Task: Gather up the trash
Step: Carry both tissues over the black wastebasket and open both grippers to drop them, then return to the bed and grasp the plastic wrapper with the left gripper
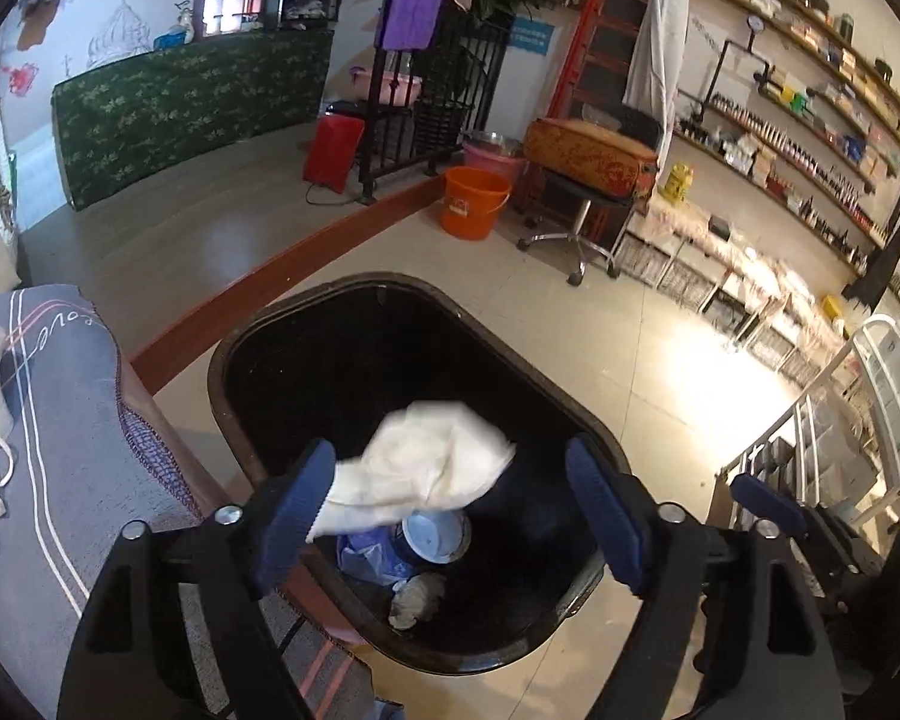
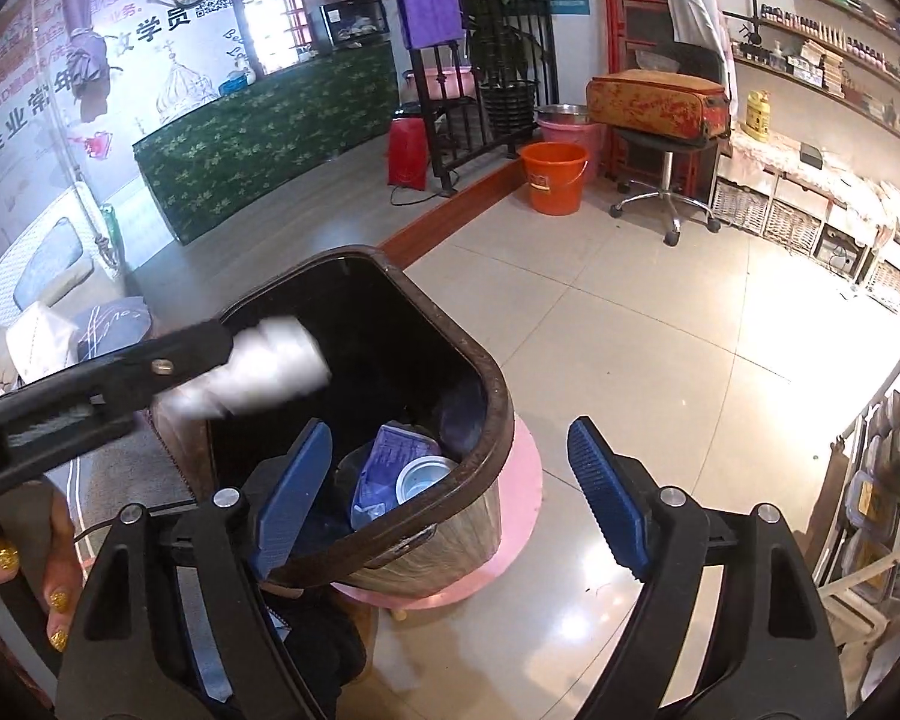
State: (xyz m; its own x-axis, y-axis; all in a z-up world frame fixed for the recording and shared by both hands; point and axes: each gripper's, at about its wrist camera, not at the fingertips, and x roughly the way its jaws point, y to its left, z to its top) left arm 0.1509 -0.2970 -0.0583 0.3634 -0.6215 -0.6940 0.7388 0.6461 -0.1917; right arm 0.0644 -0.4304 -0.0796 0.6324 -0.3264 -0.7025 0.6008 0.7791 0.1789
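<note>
White tissue (image 2: 258,369) over dark bin (image 2: 480,384)

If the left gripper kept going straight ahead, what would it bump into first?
Probably the crumpled white tissue, which is right between the open jaws of the left gripper. Past that sits the black plastic trash bin with the blue-and-white round container inside. Depth is hard to judge.

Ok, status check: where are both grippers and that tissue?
Left gripper open over the dark rectangular trash bin; crumpled white tissue blurred between its fingers, seemingly dropping. Right gripper open, empty, beside bin. Nothing blocking.
</note>
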